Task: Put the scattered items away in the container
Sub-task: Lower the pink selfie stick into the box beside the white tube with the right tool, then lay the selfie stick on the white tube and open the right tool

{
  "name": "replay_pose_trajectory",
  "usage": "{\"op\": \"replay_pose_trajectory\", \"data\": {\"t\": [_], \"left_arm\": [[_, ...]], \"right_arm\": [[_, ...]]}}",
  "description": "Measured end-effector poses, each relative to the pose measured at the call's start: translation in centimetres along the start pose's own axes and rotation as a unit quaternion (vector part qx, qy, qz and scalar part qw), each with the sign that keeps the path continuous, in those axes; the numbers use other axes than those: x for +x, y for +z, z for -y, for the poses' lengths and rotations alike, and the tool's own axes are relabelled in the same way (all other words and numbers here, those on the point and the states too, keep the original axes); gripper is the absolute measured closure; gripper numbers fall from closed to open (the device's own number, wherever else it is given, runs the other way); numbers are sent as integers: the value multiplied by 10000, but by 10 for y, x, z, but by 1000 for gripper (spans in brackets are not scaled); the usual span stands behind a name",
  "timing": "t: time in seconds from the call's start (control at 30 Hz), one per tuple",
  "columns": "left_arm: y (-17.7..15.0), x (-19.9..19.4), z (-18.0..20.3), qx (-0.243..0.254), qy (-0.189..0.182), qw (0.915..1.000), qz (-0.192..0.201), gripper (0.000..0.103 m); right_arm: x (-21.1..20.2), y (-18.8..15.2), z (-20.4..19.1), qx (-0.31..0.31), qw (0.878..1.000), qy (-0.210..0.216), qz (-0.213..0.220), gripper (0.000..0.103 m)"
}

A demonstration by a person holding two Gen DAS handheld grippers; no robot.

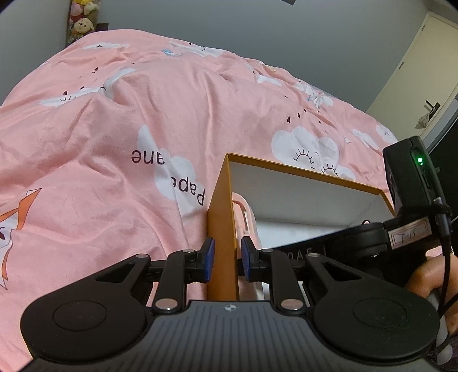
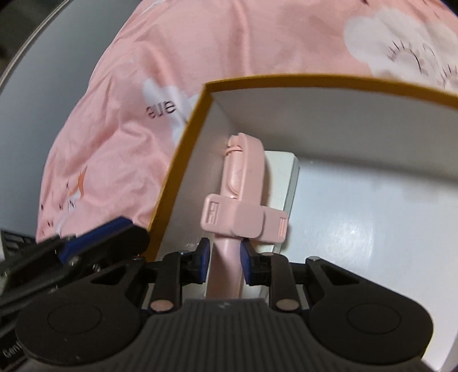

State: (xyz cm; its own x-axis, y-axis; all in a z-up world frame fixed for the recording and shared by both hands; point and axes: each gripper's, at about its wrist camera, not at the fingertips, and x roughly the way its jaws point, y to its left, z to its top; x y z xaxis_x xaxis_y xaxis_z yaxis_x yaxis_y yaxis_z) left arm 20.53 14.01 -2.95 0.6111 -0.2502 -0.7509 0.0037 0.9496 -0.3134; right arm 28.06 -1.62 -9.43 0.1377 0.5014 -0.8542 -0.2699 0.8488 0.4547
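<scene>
An orange box (image 1: 220, 200) with a white inside stands on the bed. My left gripper (image 1: 226, 257) is shut on its near side wall, one blue pad outside and one inside. A pink selfie stick (image 2: 243, 177) with a phone clamp across its shaft lies tilted in the box's left corner (image 2: 183, 143). My right gripper (image 2: 224, 257) is shut on its handle, inside the box. Part of the stick (image 1: 243, 211) shows behind the wall in the left wrist view. A finger of the left gripper (image 2: 94, 240) shows at the box's outer edge.
A pink duvet (image 1: 114, 143) with cloud prints covers the bed all around the box. A white flat item (image 2: 283, 177) lies on the box floor under the stick. Plush toys (image 1: 83, 23) sit far back left, and a door (image 1: 423, 57) stands far right. A hand (image 1: 429, 274) holds the right gripper.
</scene>
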Motion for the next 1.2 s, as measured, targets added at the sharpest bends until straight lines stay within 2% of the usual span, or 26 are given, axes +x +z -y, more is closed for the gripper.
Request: {"op": "replay_pose_trajectory", "data": {"t": [0.1,0.2,0.43,0.47,0.53,0.7,0.83,1.2], "left_arm": [[0,1,1,3,18,10000,-11,81],[0,3,1,-9,52,10000,-41,81],[-1,1,0,-3,28,10000,-25,81],[-2,1,0,5,25,10000,-23,81],[-2,2,1,17,29,10000,-36,81],[-4,3,4,59,53,9999,-75,81],[-3,3,2,8,108,9999,-66,83],[-3,2,-1,-64,106,9999,-26,83]], "right_arm": [[1,0,6,314,9991,225,174,97],[0,0,3,389,9983,304,302,97],[-2,-8,-7,-120,9996,-14,248,90],[-2,-11,-5,-170,9996,-39,229,87],[-5,-17,-3,-316,9993,-132,153,76],[-5,-20,2,-408,9992,-15,-31,75],[0,-15,2,-248,9993,190,-225,75],[5,-7,-2,-248,9995,155,-150,76]]}}
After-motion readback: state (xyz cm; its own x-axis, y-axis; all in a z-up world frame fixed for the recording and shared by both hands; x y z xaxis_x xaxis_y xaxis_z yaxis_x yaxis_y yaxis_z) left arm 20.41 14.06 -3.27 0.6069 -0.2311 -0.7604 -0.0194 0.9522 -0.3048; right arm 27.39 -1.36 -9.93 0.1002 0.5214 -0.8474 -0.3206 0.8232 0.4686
